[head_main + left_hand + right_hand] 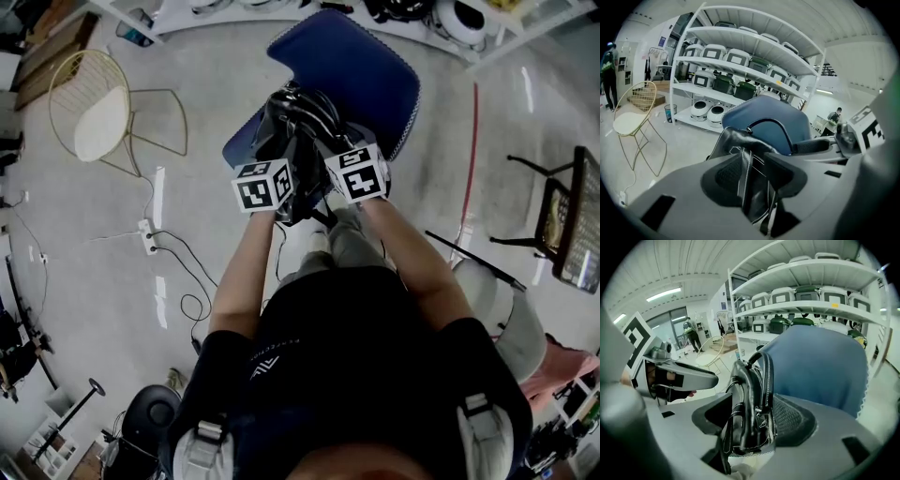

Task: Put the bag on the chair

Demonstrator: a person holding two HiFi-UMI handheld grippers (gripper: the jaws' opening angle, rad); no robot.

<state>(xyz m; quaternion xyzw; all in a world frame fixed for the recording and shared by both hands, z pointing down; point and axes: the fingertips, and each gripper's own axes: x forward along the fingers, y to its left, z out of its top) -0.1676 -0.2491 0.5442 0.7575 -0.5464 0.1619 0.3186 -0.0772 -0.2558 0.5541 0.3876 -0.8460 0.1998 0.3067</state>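
A black leather bag [298, 127] with white stitching hangs over the front of the blue chair [361, 70]; whether it rests on the seat I cannot tell. My left gripper [281, 155] flanks the bag's left end. In the left gripper view the bag [740, 140] stands between the jaws of the left gripper [752, 176] with slack beside the pads, and the chair back [773, 117] rises behind. My right gripper [328, 150] is at the bag's right end. In the right gripper view that gripper [750, 420] is shut on the bag [750, 394], in front of the chair [820, 366].
A gold wire chair [94, 112] stands to the left. A power strip with cables [148, 236] lies on the floor. White shelves [740, 61] with several appliances run behind the blue chair. A black chair [553, 216] is at the right. The person's legs are below the grippers.
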